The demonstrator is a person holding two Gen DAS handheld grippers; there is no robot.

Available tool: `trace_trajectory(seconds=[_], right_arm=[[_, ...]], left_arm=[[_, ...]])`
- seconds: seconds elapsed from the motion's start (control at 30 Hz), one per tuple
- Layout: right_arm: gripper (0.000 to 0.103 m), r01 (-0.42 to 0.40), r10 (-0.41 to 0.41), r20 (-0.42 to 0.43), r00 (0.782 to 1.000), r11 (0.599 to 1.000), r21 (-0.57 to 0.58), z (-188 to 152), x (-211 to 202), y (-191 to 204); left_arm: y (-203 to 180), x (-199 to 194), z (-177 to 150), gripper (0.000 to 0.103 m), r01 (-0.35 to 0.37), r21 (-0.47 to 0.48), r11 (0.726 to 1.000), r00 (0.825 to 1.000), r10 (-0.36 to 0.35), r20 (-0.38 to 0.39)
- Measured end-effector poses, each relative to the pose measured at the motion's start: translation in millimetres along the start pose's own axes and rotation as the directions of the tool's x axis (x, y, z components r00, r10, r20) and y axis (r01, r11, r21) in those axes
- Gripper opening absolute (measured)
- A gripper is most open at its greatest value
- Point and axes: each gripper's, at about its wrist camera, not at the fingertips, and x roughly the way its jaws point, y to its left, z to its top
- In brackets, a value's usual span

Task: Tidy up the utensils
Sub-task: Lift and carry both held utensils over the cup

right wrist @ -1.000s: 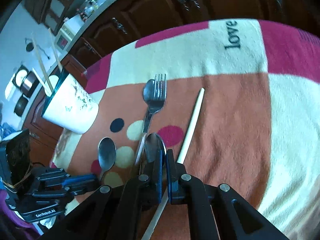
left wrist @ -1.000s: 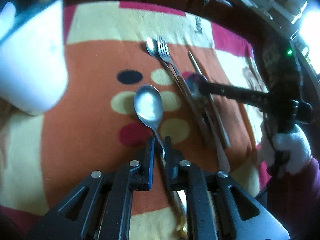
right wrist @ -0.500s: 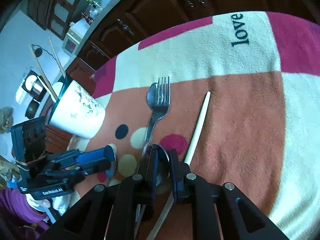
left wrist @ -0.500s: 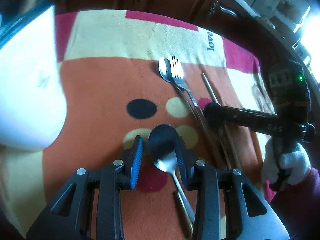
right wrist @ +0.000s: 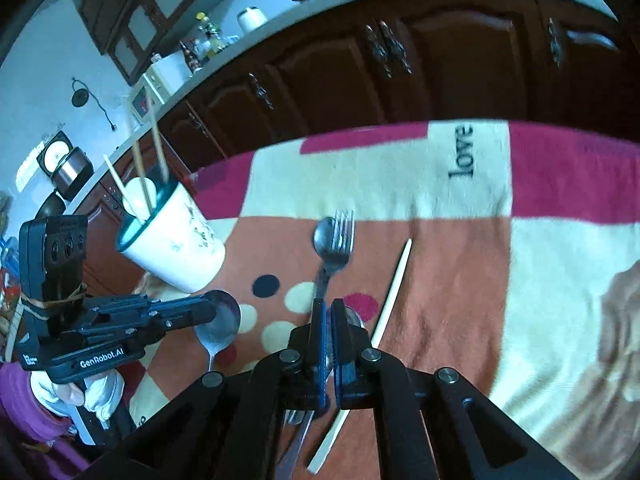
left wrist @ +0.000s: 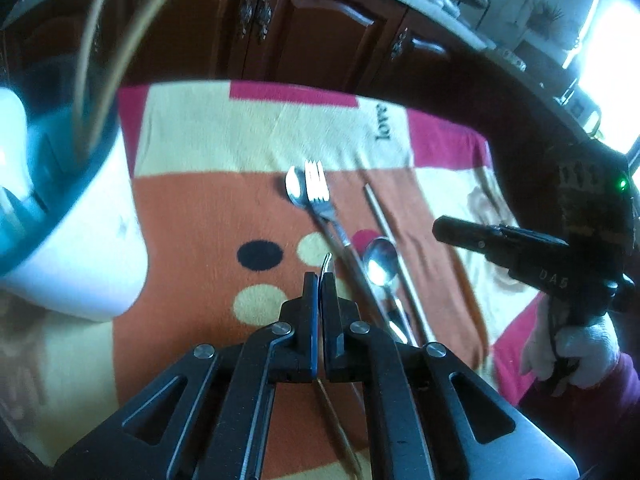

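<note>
One spoon (left wrist: 328, 264) edge-on in left jaws.

White tapered cup w/ teal inside (right wrist: 172, 248): 1. Thin pale sticks (right wrist: 138, 168) standing in the cup: 3. Right of the cup, on or just above the orange, cream & pink patchwork blanket (right wrist: 400, 180): shiny metal spoons (right wrist: 218, 320) x3, nearest the cup to farthest; silver metal fork (right wrist: 340, 236) x1; long white chopstick (right wrist: 394, 288) x1, farthest from the cup. Blanket: 1.
</note>
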Motion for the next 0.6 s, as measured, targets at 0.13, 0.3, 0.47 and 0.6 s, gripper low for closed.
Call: trace_trajectory(seconds=[0.13, 0.3, 0.47, 0.6], right_arm=[[0.003, 0.046, -0.046, -0.022, 0.999, 0.999, -0.014, 1.9, 3.0, 0.9], [0.017, 0.047, -0.052, -0.097, 0.994, 0.997, -0.053, 4.8, 36.4, -6.3], [0.017, 0.030, -0.049, -0.190, 0.981, 0.994, -0.101, 4.1, 67.9, -14.7], [0.004, -0.009, -0.013, -0.190, 0.982, 0.993, -0.116, 1.2, 64.2, -13.1]], left_arm=[[-5.1, -14.7, 1.2, 0.000, 0.002, 0.005, 1.000, 1.000, -0.002, 0.028], [-6.9, -26.2, -1.6, 0.000, 0.006, 0.003, 1.000, 0.999, -0.006, 0.045], [-6.0, -29.5, -3.5, 0.000, 0.004, 0.005, 1.000, 0.999, -0.005, 0.043], [-2.0, -29.2, -1.3, 0.000, 0.013, -0.013, 1.000, 0.999, -0.012, 0.040]])
